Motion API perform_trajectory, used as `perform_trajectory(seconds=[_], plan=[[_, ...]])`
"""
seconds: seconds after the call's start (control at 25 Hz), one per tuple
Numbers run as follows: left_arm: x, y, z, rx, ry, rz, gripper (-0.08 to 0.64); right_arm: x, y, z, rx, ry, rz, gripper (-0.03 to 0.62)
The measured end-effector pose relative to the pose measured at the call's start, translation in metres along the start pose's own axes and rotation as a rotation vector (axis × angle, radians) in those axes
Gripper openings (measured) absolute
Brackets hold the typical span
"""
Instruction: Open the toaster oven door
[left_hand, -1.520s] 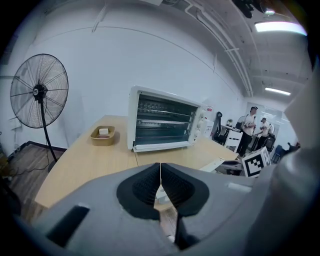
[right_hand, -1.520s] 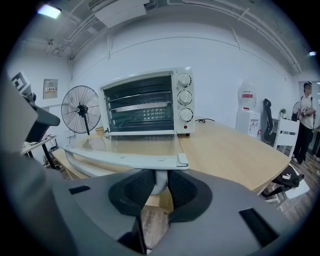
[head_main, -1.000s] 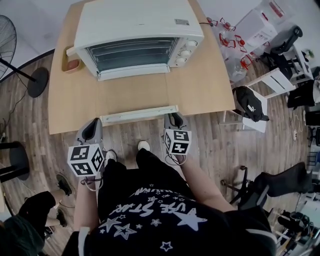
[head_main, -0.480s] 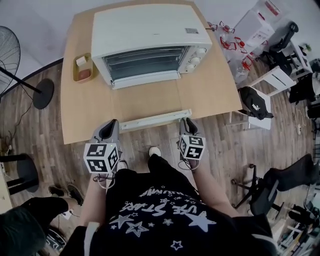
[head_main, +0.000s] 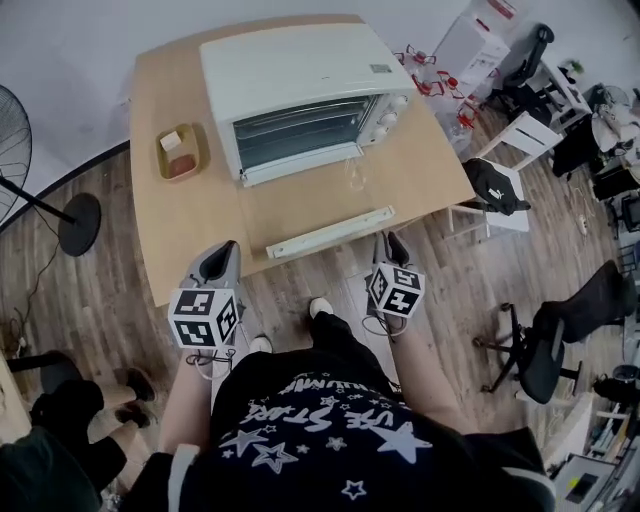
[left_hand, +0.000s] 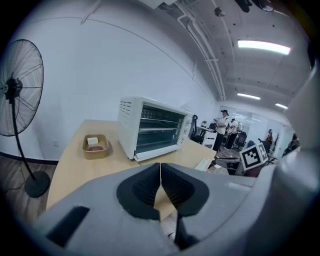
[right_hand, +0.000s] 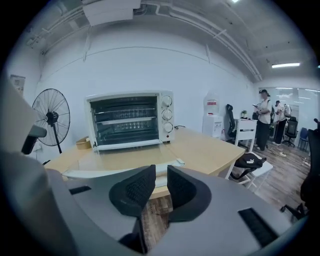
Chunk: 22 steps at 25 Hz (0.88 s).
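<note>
A white toaster oven (head_main: 300, 90) stands at the back of the wooden table (head_main: 420, 160). Its glass door (head_main: 310, 205) lies flat on the table, with the white handle bar (head_main: 330, 232) near the front edge. My left gripper (head_main: 222, 252) hangs off the table's front edge, left of the handle, with its jaws shut and empty (left_hand: 160, 167). My right gripper (head_main: 392, 243) is just below the handle's right end. Its jaws are closing with a narrow gap and nothing between them (right_hand: 161, 172). The oven (right_hand: 130, 120) and handle (right_hand: 100, 173) lie ahead of it.
A small brown tray (head_main: 180, 152) with two items sits on the table left of the oven. A standing fan (head_main: 78, 220) is on the floor at left. A white chair with a black bag (head_main: 497, 188) and office chairs (head_main: 560, 340) crowd the right. Another person (head_main: 70, 440) is at lower left.
The head view has swung, so the table now looks turned and shifted right. Both grippers stay just off the table's front edge and the door stays flat.
</note>
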<state>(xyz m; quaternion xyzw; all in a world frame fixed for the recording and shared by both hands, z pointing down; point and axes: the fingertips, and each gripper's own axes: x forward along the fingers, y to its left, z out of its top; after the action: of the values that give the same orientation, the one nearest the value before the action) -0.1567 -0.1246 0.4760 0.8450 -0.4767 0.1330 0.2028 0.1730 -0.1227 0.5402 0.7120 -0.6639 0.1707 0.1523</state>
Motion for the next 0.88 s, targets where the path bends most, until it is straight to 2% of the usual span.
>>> perform_trajectory(seconds=[0.16,0.4,0.6,0.88], plan=[[-0.019,0.012,-0.003,0.03,-0.011,-0.075,0.021,-0.038,0.014,0.005,0.004,-0.021,-0.107,0.011],[-0.032,0.013,-0.017,0.084,0.022,-0.194,0.021,-0.094,0.035,0.001,0.039,-0.038,-0.176,0.005],[-0.044,0.004,-0.025,0.082,0.022,-0.256,0.021,-0.13,0.055,0.007,0.054,-0.041,-0.169,0.003],[-0.06,-0.019,-0.034,0.077,0.012,-0.288,0.021,-0.157,0.079,0.02,0.021,-0.065,-0.104,0.003]])
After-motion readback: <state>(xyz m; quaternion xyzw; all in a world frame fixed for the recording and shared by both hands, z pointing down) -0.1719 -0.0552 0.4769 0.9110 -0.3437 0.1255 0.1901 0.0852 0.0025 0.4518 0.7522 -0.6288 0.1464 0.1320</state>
